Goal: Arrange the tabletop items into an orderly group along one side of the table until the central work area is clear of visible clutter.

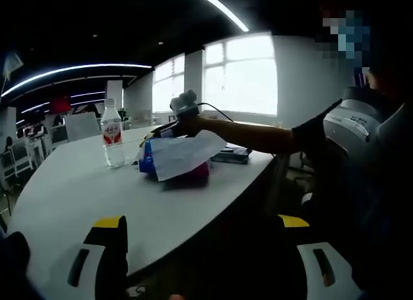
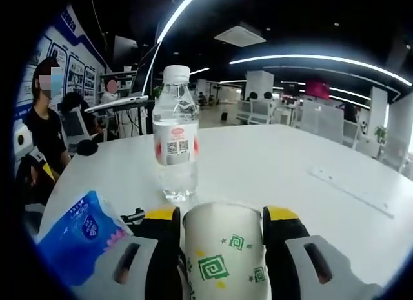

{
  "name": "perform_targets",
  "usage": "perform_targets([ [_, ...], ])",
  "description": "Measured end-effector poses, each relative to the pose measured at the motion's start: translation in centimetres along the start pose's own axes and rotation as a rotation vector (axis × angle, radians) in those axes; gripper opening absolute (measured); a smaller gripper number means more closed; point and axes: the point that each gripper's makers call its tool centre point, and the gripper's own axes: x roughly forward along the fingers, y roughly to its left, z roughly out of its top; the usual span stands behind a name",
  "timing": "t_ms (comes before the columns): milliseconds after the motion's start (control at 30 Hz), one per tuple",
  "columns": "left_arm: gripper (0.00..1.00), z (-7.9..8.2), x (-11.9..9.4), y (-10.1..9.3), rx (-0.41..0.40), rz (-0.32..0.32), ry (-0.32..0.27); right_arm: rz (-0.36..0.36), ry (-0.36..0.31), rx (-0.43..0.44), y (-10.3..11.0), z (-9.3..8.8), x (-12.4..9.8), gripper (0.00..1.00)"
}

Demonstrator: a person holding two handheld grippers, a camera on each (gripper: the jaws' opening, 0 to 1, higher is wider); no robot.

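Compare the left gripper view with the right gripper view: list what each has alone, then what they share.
Left gripper view alone: the left gripper open at the table's near edge, a white sheet of paper lying over a magenta item, and a dark flat object behind it. Right gripper view alone: a paper cup with green square-spiral marks clamped between the right gripper's jaws, and seated people at the far left. Shared: the water bottle with a red label, upright on the white table, and the blue tissue pack.

The left gripper view looks from beyond the worktop (image 1: 77, 184) edge, low and well back, across it toward the windows. The right gripper view sits close over the surface, facing a water bottle (image 2: 175, 142) that both views share.
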Motion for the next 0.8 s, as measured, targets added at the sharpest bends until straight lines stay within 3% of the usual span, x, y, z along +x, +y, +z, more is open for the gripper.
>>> perform_targets([
  [167, 0.94, 0.1, 0.2, -0.2, 0.004, -0.007, 0.001, -0.008, 0.016, -0.050, 0.1, 0.1, -0.7, 0.50],
  [800, 0.94, 0.1, 0.5, -0.5, 0.008, -0.014, -0.001, 0.010, 0.085, -0.069, 0.1, -1.8, -3.6, 0.44],
])
